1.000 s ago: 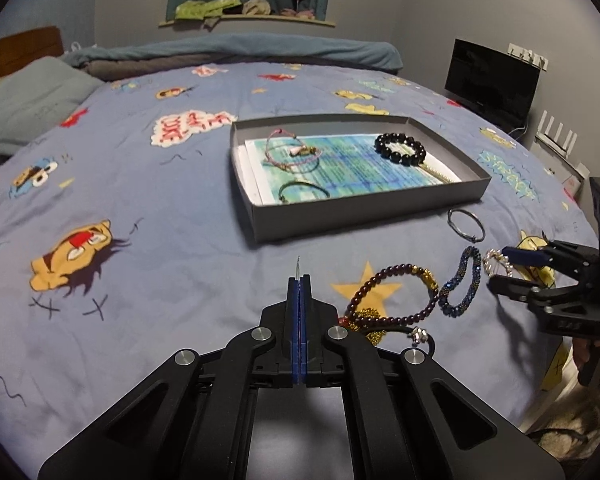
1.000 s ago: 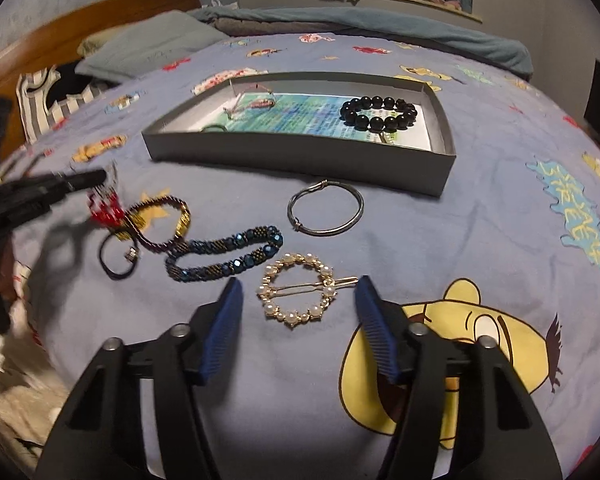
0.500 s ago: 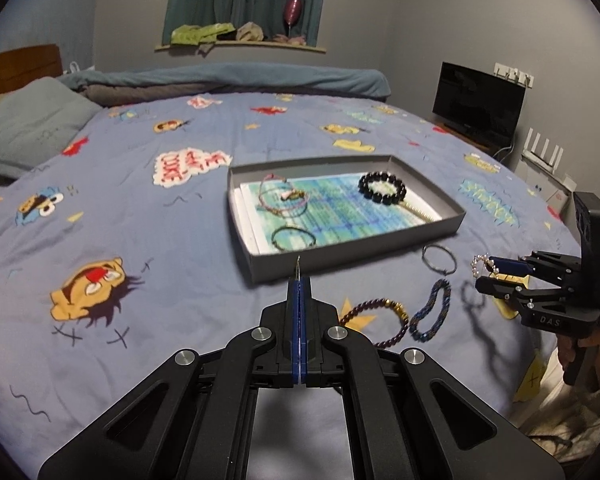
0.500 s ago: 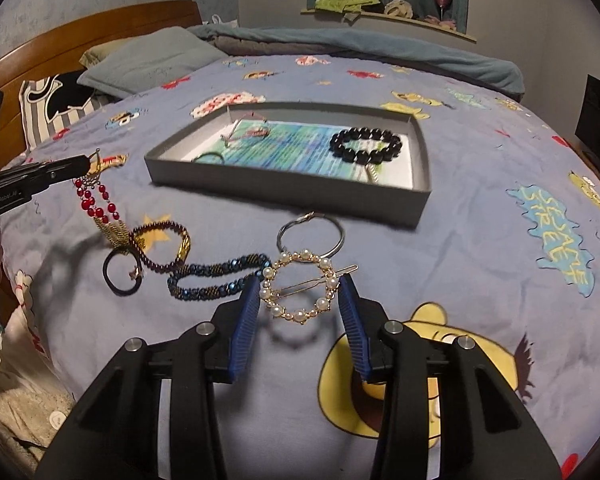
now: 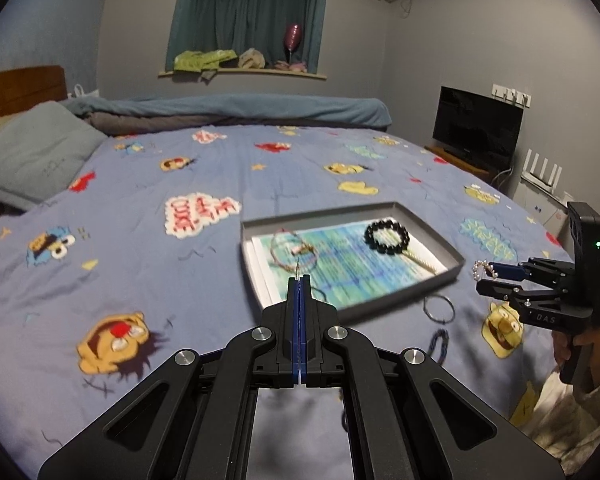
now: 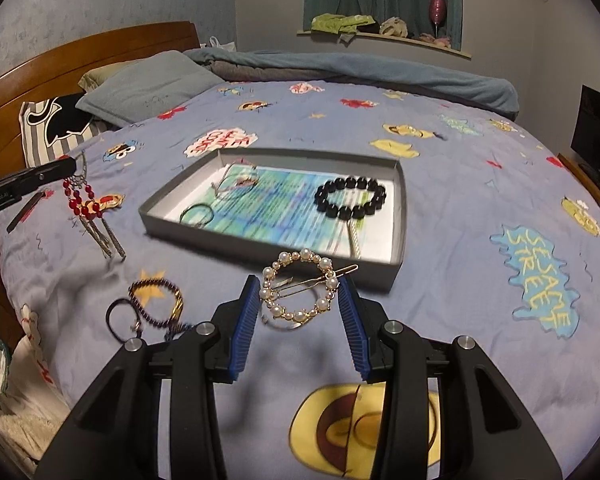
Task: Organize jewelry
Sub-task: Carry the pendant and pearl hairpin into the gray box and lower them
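My left gripper (image 5: 299,280) is shut on the thin hook of a red-bead tassel piece (image 6: 82,204). The piece dangles from the left gripper (image 6: 70,166) above the bed, left of the grey tray (image 6: 260,240). My right gripper (image 6: 298,283) is shut on a round pearl hair clip (image 6: 300,292) and holds it in the air before the tray's front wall. From the left wrist view, the right gripper (image 5: 486,278) shows pearls (image 5: 482,270) at its tip. The tray (image 5: 352,216) holds a black bead bracelet (image 6: 350,196), a pink string bracelet (image 6: 236,180) and a thin dark bracelet (image 6: 196,214).
On the blue cartoon bedspread lie a purple-bead bracelet (image 6: 156,300), a black hair tie (image 6: 120,316), a thin ring bangle (image 5: 439,308) and a dark blue bead bracelet (image 5: 440,342). Pillows (image 6: 148,84) and a wooden headboard are at far left, a TV (image 5: 476,132) at right.
My right gripper closed on the pearl clip and lifted it off the bed. The left gripper rose too, pulling the red-bead piece up out of the pile.
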A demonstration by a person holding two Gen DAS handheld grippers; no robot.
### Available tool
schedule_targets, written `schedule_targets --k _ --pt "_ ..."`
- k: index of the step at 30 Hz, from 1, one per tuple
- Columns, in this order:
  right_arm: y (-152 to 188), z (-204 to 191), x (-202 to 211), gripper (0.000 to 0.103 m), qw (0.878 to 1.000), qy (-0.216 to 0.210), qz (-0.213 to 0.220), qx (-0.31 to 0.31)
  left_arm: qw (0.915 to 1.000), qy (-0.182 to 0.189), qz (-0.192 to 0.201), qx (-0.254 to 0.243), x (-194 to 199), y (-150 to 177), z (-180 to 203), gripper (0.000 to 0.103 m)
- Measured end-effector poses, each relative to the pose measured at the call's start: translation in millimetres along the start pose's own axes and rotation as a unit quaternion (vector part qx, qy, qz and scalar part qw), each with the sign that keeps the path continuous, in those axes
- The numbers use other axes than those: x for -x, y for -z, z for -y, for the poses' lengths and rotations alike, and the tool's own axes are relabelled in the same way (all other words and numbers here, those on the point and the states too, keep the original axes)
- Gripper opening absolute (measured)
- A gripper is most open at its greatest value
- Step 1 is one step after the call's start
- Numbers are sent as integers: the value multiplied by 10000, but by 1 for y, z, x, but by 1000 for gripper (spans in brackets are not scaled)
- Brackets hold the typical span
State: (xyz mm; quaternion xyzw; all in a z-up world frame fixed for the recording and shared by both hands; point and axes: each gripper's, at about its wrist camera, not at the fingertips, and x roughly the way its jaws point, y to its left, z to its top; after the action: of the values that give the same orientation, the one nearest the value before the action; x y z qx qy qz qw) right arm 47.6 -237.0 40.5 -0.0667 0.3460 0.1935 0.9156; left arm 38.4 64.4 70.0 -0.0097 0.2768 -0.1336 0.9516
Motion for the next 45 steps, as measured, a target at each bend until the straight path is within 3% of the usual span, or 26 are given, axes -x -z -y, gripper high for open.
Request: schedule_targets --k 10,18,30,33,45 --pt "-31 18 -34 41 9998 28 29 -193 9997 4 172 -193 -25 -43 -2 1" --pt "-44 15 -73 41 9998 -1 -156 -120 9986 416 129 -292 -63 -64 15 1" --pt "-38 20 -111 41 9972 -198 -693 -185 9906 1202 -390 -515 -126 -43 63 1" --pt "-39 20 -116 41 9965 -214 -777 -212 9890 1322 -548 -368 -139 -36 64 1" --pt "-45 15 -130 41 9931 -294 -1117 -218 9893 1025 -1041 -20 -186 -14 39 1"
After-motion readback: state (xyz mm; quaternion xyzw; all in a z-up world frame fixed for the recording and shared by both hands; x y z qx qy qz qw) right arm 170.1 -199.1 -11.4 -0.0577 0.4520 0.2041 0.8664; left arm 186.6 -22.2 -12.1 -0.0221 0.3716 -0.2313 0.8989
